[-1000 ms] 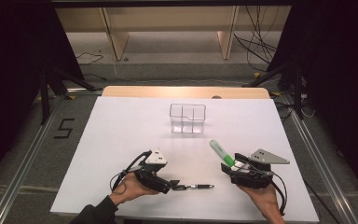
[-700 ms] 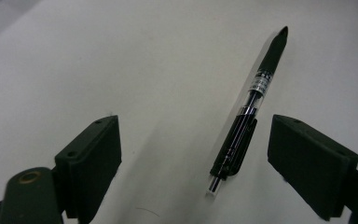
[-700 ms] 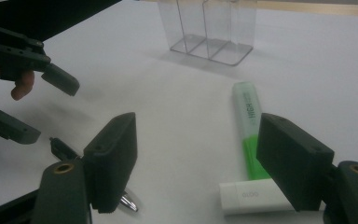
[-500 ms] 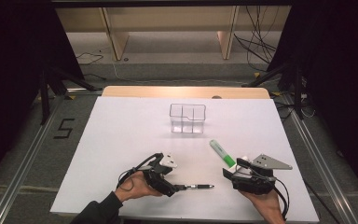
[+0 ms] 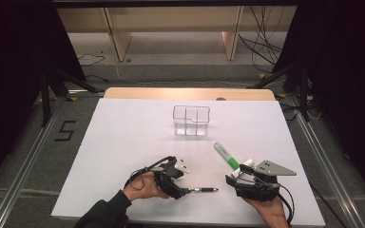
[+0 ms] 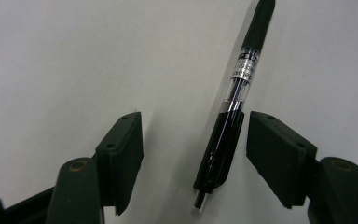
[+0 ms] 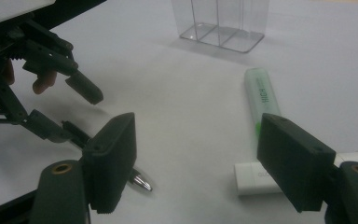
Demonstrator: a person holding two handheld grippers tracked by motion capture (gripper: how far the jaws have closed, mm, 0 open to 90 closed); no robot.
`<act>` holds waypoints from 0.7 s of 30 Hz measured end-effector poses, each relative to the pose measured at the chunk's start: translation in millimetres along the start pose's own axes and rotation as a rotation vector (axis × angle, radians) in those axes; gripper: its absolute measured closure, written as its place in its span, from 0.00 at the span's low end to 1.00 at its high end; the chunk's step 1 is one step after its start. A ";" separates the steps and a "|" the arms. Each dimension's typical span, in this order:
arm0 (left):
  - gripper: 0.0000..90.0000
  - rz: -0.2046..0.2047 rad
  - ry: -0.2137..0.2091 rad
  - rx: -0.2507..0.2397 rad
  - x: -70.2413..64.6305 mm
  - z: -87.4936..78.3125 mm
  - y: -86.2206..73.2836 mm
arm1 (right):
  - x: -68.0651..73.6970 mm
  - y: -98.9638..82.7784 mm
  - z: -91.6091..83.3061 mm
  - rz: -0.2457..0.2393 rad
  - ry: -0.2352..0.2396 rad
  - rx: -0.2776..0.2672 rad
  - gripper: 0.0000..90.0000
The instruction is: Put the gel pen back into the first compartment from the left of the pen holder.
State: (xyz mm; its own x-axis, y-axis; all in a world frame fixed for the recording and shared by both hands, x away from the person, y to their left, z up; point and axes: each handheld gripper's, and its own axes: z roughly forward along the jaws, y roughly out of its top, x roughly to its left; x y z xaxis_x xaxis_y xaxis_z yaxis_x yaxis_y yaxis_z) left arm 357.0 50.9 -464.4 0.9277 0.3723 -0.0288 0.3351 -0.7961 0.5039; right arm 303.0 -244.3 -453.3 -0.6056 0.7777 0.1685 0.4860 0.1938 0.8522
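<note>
We read the work in hand as picking up the black pen [image 6: 230,119], which lies flat on the white counter [image 5: 123,142] near its front edge, between the jaws of the left gripper [image 6: 193,154].

Those jaws have just been closing, yet they are not clamped. One pad sits just beside the barrel, perhaps touching it, though we cannot tell for sure from the left gripper view; the other pad stands well apart.

The risks, as we judge them:
- The pen lies off-centre, so the nearer pad may shove it sideways and roll it across the smooth counter before the far pad arrives.
- The pads straddle the clip end, so a grip there would leave most of the barrel hanging forward, and the pen could droop or pivot when lifted.
- The barrel is round and glossy, so a light pinch could let it slip out.

The right gripper [image 7: 196,163] rests released with nothing between its jaws. It sits close enough to the green highlighter [image 5: 226,156] and the small white item [image 7: 256,177] to nudge either if it shifts.

Our count:
- One black pen.
- One green highlighter.
- One small white item, perhaps an eraser.
- One clear plastic organizer [image 5: 191,120] with several compartments.
- Two grippers.
</note>
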 end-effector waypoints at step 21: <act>0.69 0.089 -0.018 0.073 -11.4 7.2 5.7 | 1.4 -3.4 1.0 -0.008 0.004 0.014 0.33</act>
State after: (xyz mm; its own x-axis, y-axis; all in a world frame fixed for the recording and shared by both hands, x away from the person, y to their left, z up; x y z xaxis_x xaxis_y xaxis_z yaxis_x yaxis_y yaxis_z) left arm 349.6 38.7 -467.4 0.9569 0.2906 -0.0024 0.2618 -0.8586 0.4408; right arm 301.2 -243.3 -456.5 -0.6121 0.7736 0.1641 0.4898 0.2080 0.8466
